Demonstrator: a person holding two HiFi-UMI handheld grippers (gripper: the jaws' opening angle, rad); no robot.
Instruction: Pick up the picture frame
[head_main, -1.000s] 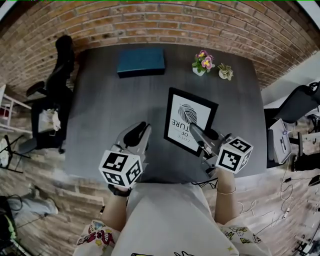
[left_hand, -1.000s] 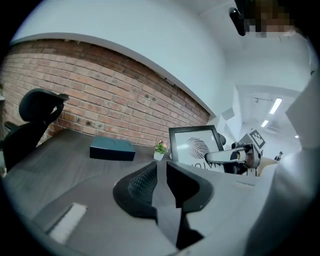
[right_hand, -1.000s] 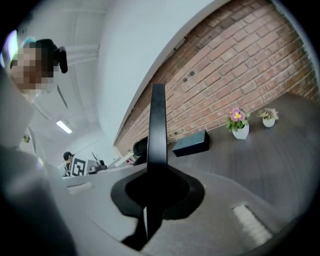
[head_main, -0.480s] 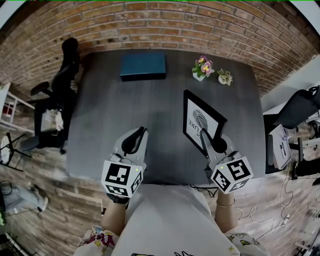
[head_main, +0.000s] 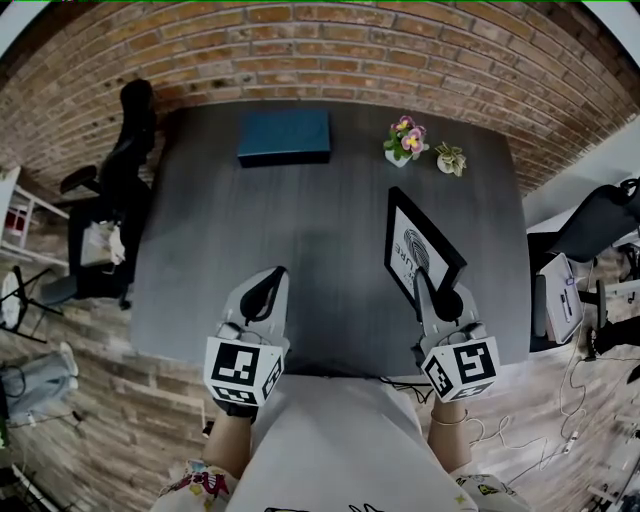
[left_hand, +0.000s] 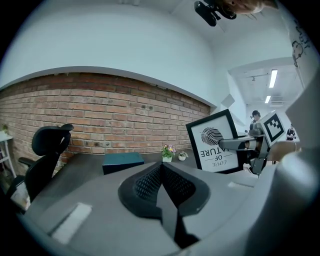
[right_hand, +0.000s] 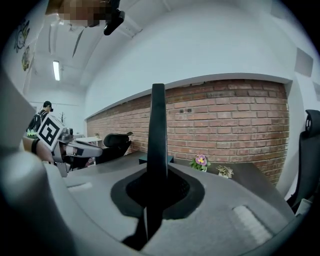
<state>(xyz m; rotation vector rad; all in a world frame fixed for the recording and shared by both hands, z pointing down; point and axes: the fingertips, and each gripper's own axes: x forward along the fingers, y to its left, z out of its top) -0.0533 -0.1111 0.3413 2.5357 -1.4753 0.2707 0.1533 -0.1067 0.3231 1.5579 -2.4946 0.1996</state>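
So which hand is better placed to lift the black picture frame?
Right: the right gripper clamps the black picture frame by its edge; the left gripper is closing its jaws on nothing.

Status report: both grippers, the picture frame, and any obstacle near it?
Left gripper empty, jaws closing. Right gripper shut on picture frame, frame tilted up on edge. Flower pot and blue box well apart.
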